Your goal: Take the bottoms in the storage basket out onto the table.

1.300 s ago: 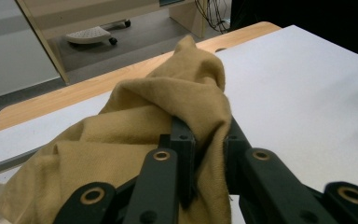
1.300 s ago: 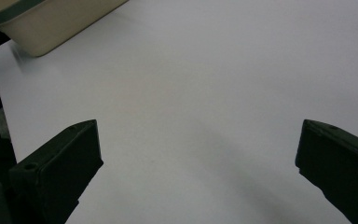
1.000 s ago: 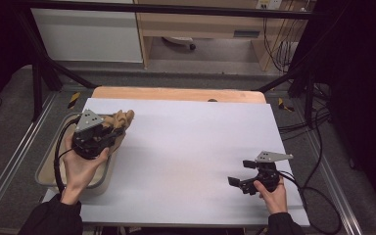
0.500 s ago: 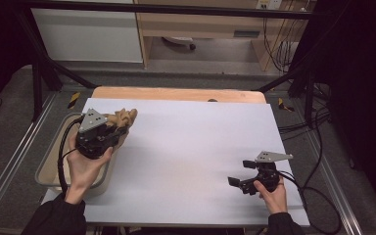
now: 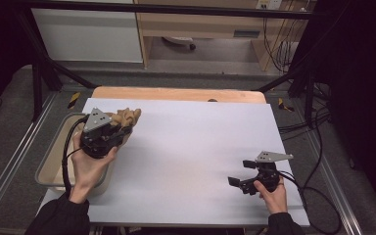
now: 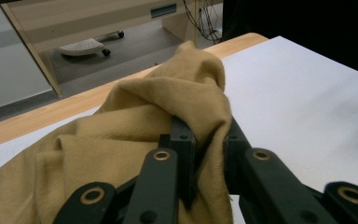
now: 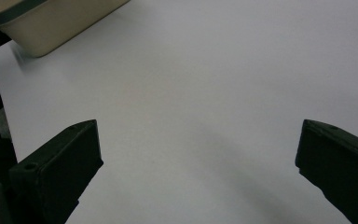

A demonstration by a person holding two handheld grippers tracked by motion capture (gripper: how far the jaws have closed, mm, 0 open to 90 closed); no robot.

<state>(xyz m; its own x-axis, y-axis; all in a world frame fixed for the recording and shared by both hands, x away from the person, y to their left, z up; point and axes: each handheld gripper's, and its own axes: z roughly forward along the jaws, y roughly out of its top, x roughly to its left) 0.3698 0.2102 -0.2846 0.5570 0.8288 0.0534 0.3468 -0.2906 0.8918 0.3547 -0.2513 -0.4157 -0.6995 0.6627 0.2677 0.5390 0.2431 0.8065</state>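
My left gripper (image 6: 205, 154) is pinching a soft tan cloth (image 6: 135, 126), with its two black jaws pressed tight on a fold. From above, I see the left gripper (image 5: 122, 128) at the left edge of the white table (image 5: 196, 142), and the cloth (image 5: 127, 116) is bunched up in a lump just past it, at the far left corner. Right beside my left hand (image 5: 89, 166) is a cream bin (image 5: 49, 164), sitting at the table's left side. My right gripper (image 5: 240, 172) is well apart from all that, low over the near right part of the table. Its jaws are spread wide with bare table between them. In the right gripper view, the bin (image 7: 51, 23) shows far off in the top left corner.
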